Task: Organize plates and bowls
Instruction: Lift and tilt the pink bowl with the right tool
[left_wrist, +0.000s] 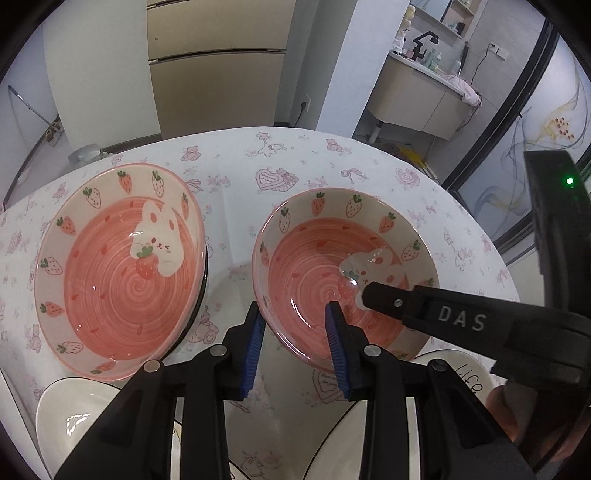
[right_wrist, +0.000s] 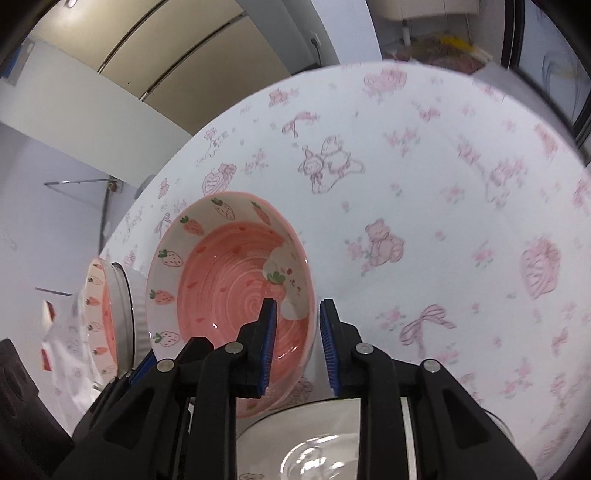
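Two pink strawberry bowls stand on the flowered tablecloth. My left gripper (left_wrist: 295, 332) is shut on the near rim of the right bowl (left_wrist: 314, 266), one blue pad outside the wall and one inside. My right gripper (right_wrist: 297, 332) straddles the opposite rim of the same bowl (right_wrist: 221, 288), one finger inside and one outside, pads slightly apart from the wall. One of its black fingers (left_wrist: 406, 306) reaches over this bowl in the left wrist view. The other pink bowl (left_wrist: 122, 266) rests to the left, nested in a white dish with a black rim (right_wrist: 127, 306).
A white plate lettered "Life" (left_wrist: 469, 376) and another white dish (left_wrist: 74, 417) lie near the front edge, partly under my grippers. A white black-rimmed plate (right_wrist: 303, 421) sits below the held bowl. Tablecloth (right_wrist: 443, 221) stretches to the right and far side.
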